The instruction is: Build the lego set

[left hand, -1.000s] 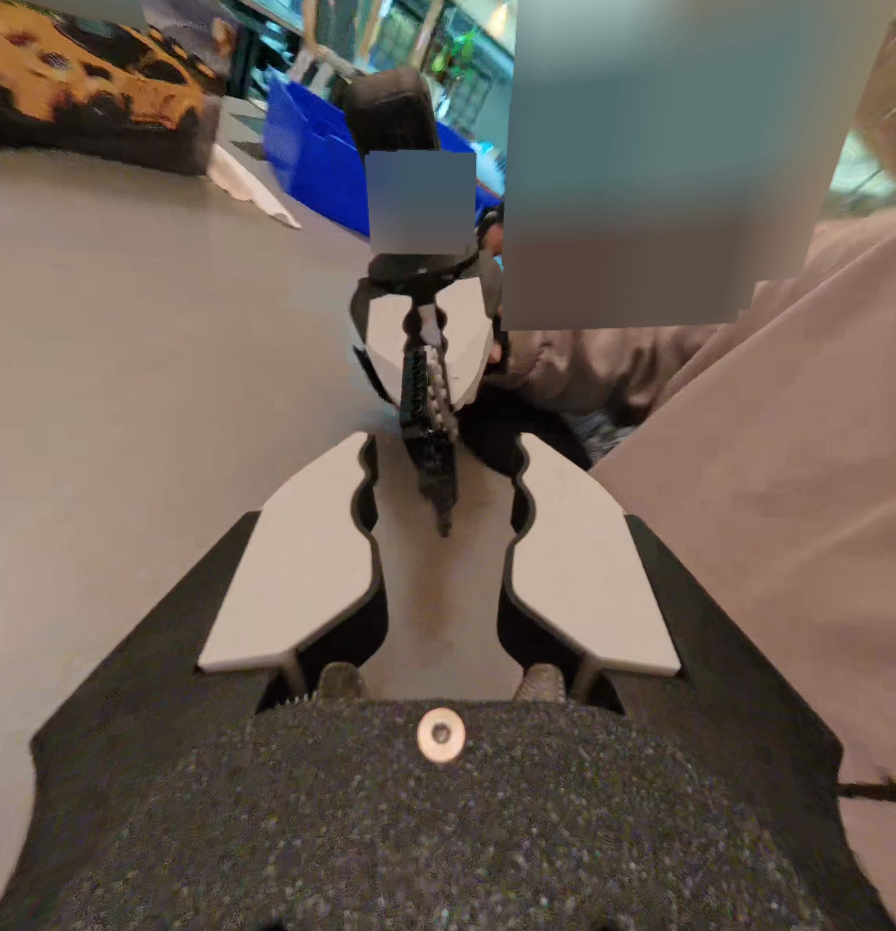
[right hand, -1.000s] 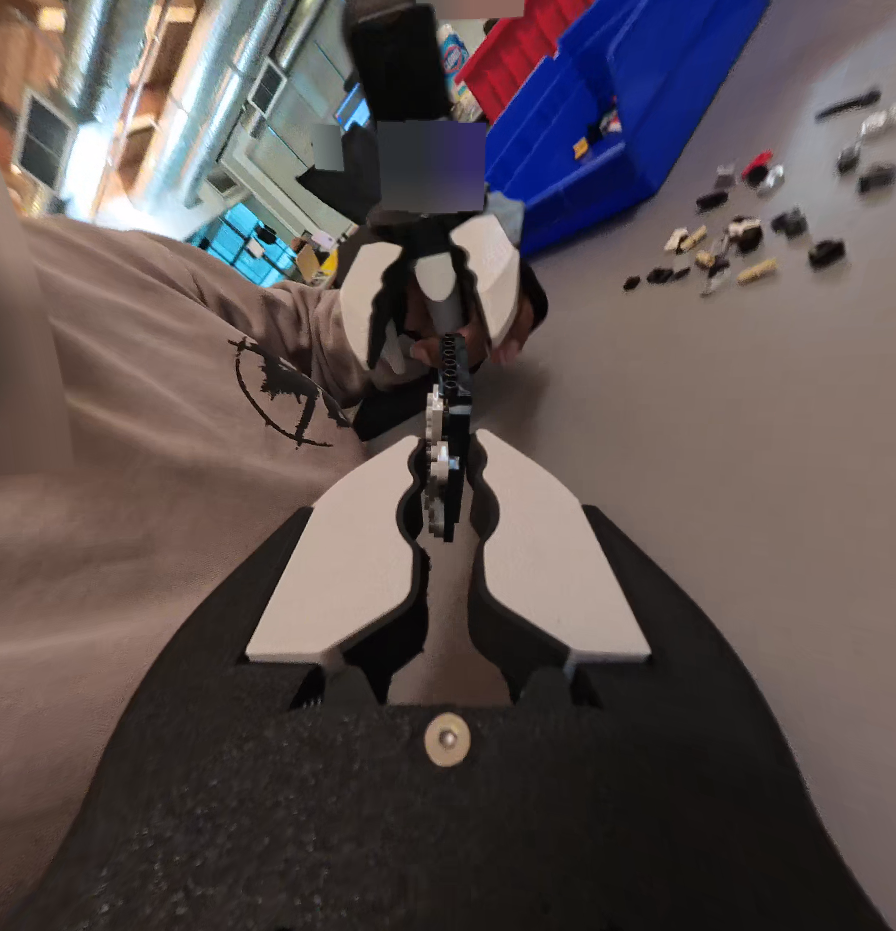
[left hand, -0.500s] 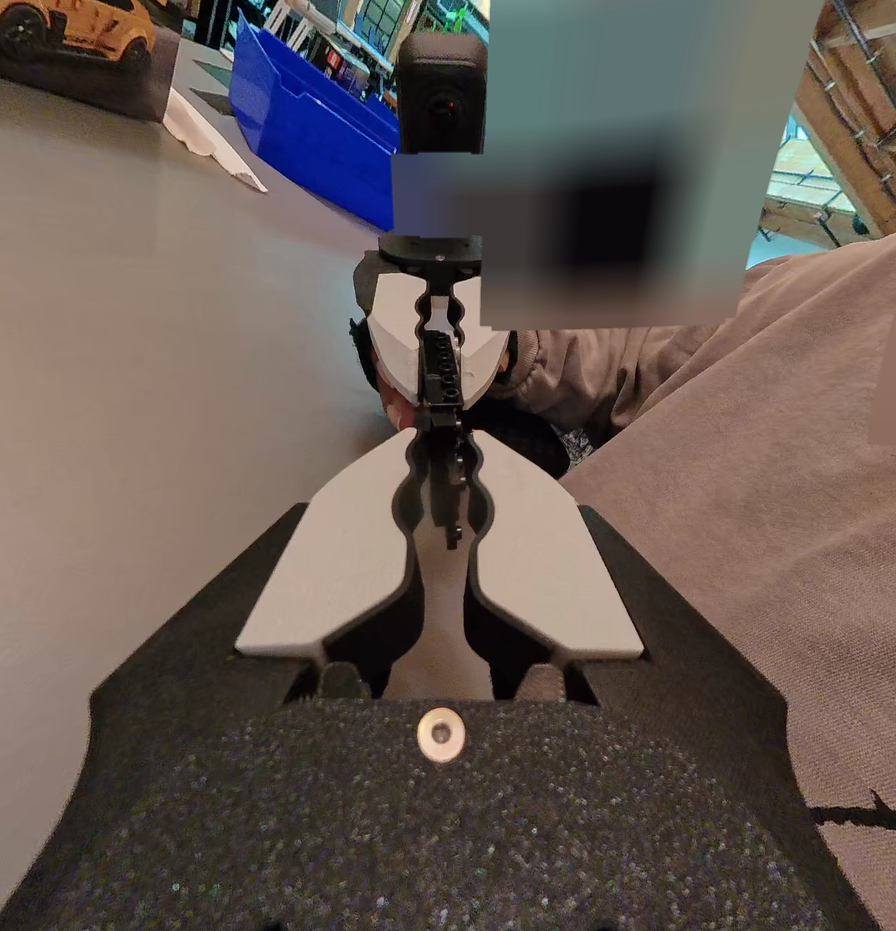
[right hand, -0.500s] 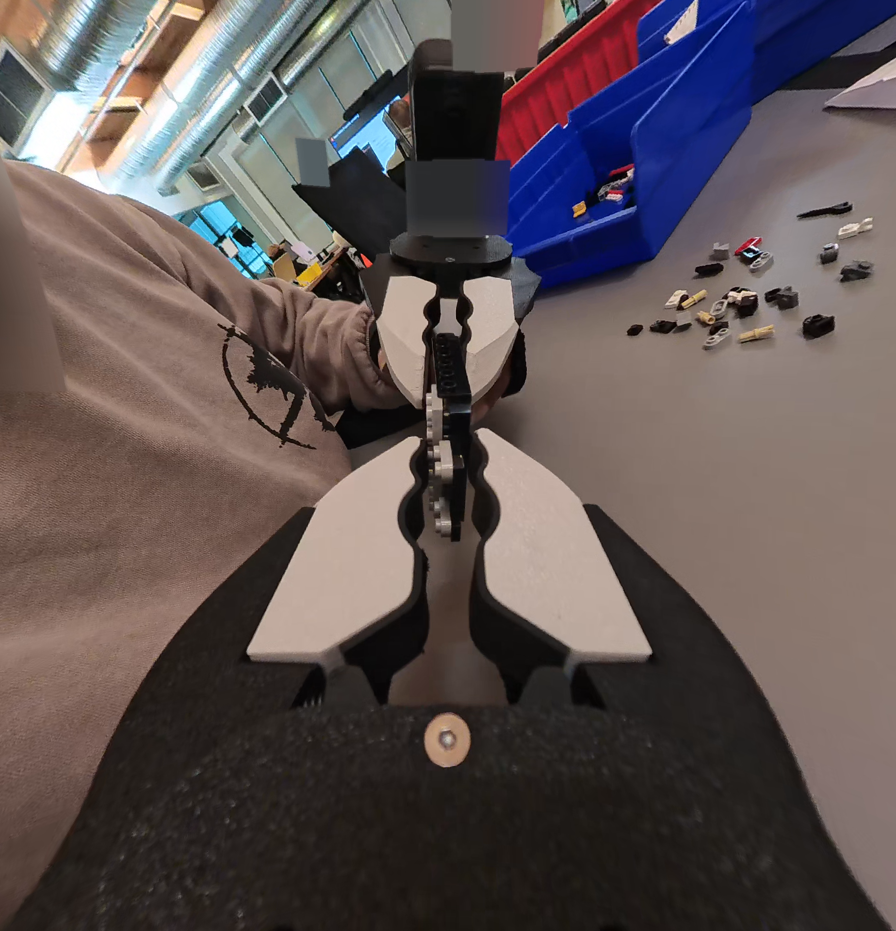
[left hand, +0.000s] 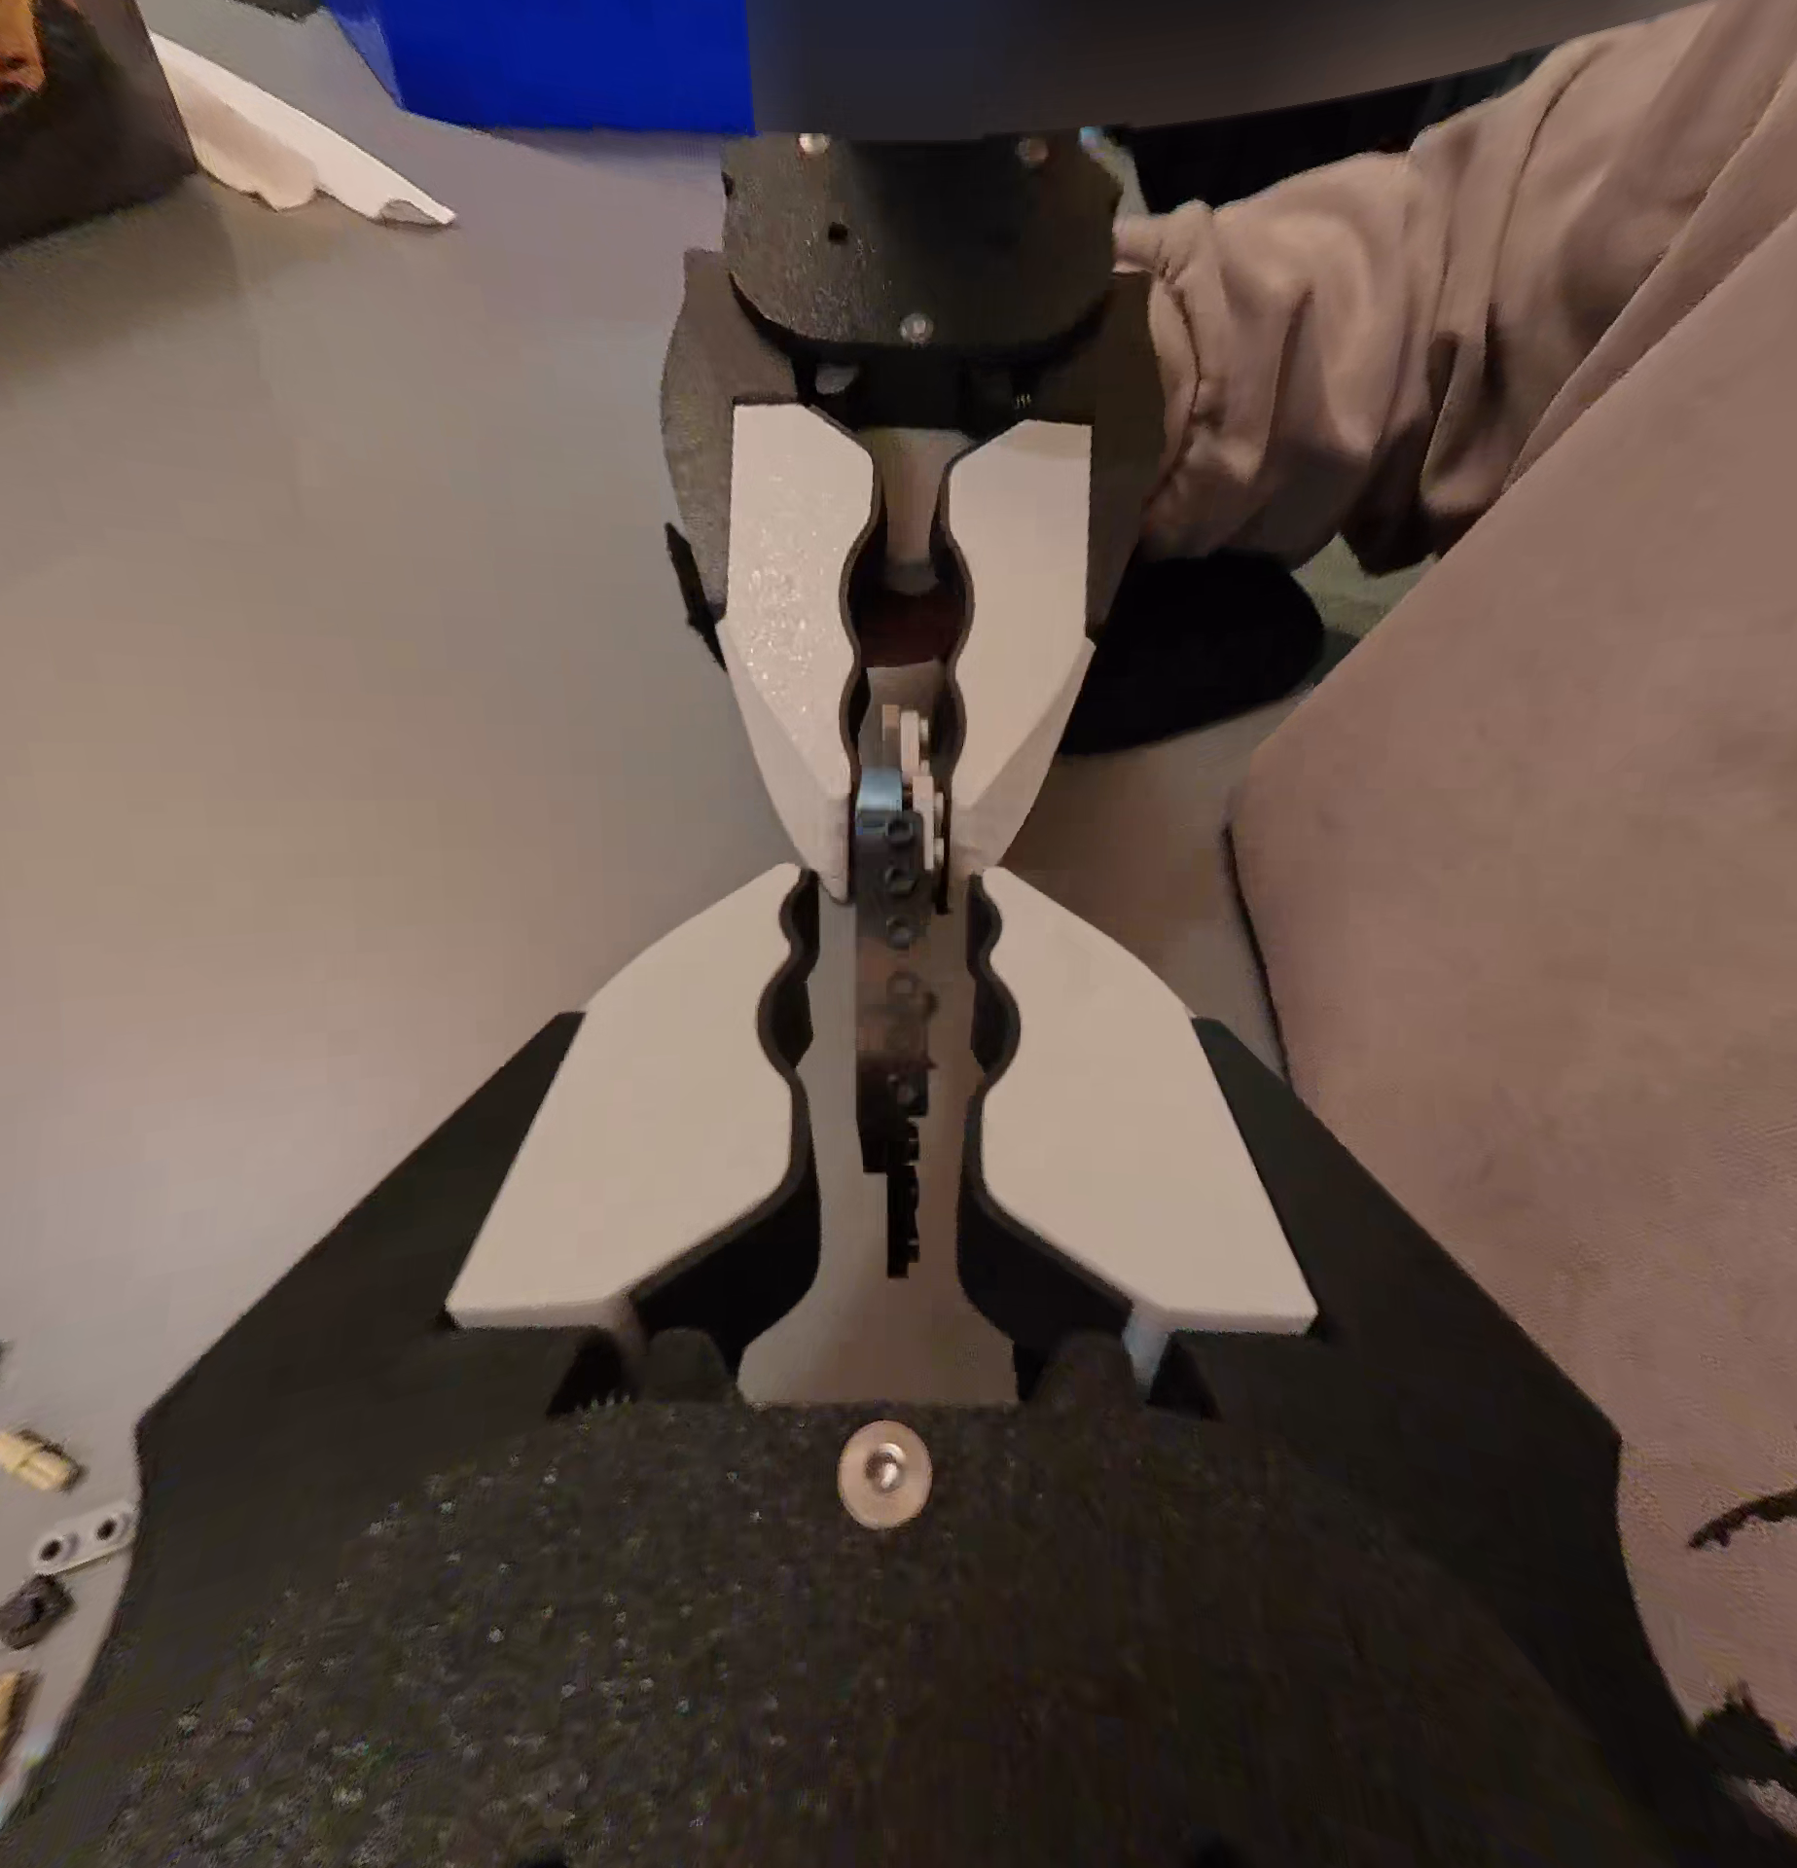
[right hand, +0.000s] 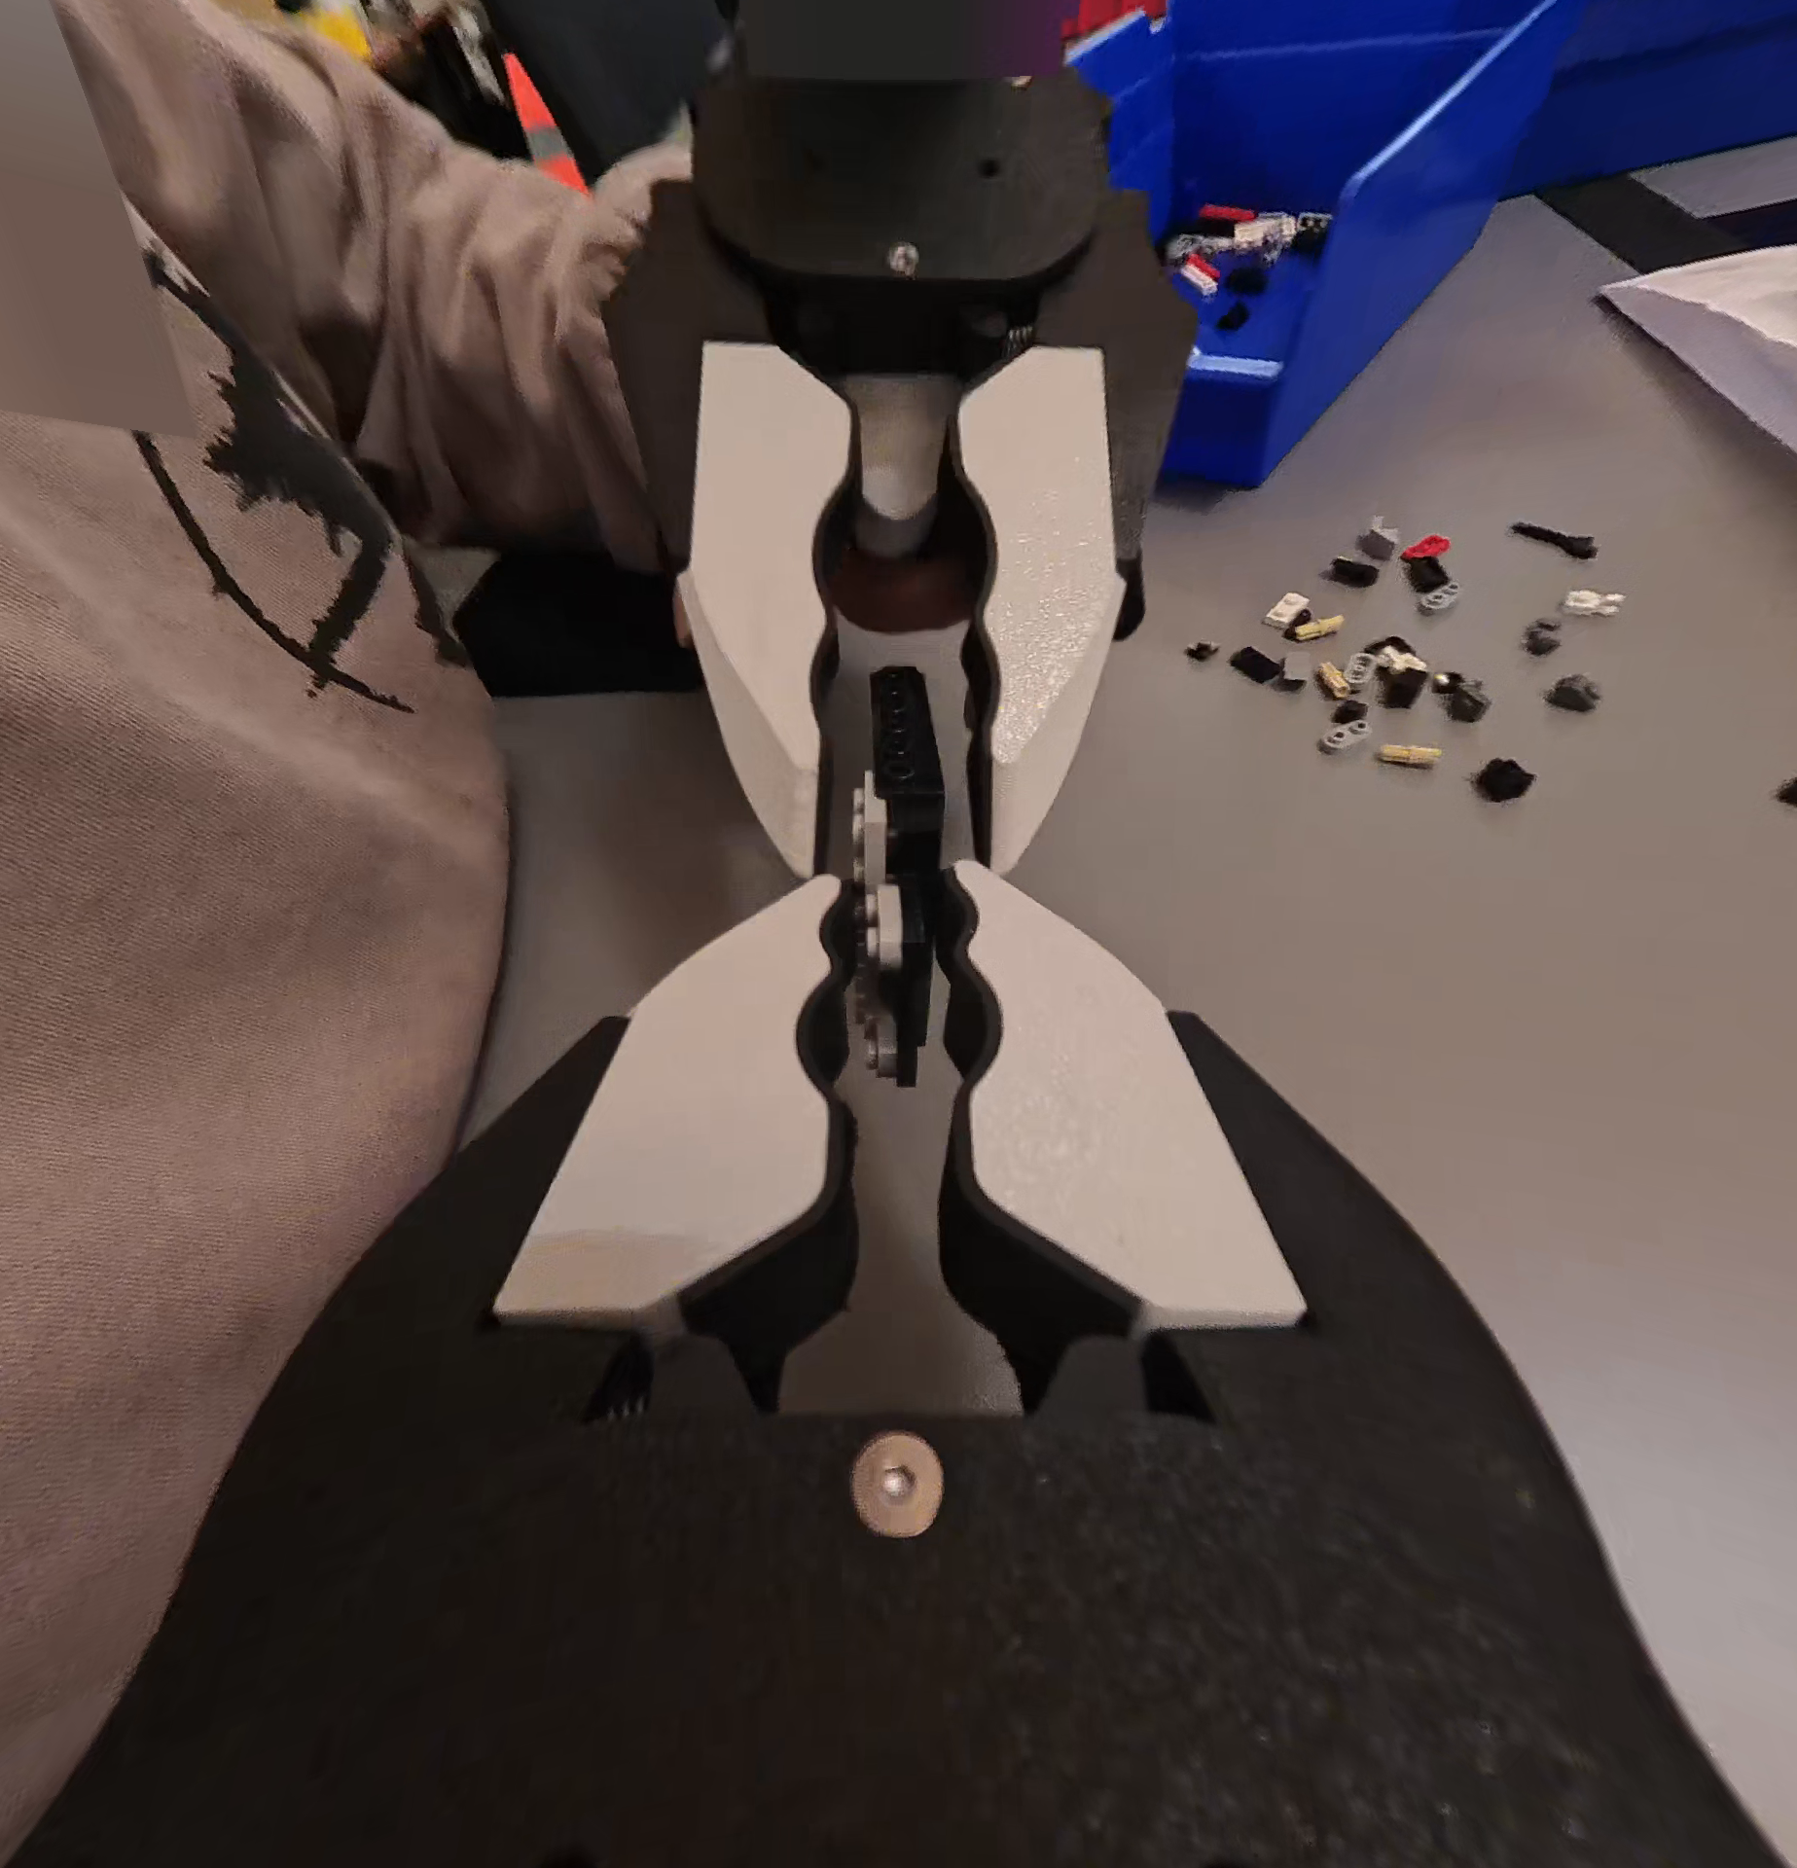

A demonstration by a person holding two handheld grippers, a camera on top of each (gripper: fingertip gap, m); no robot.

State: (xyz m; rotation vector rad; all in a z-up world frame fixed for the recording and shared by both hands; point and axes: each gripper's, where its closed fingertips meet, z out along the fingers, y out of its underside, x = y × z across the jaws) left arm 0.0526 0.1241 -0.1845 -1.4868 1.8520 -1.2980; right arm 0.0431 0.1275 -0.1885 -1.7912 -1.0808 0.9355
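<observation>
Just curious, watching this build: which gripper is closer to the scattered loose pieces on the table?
Left. The loose pieces lie right beside the left gripper; the right gripper faces it from farther off.

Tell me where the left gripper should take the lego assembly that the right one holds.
Take the black beam end straight on along its length, closing on its two flat sides. It is free and lies between the open fingers of the left gripper, while the right gripper clamps the grey-gear end.
</observation>
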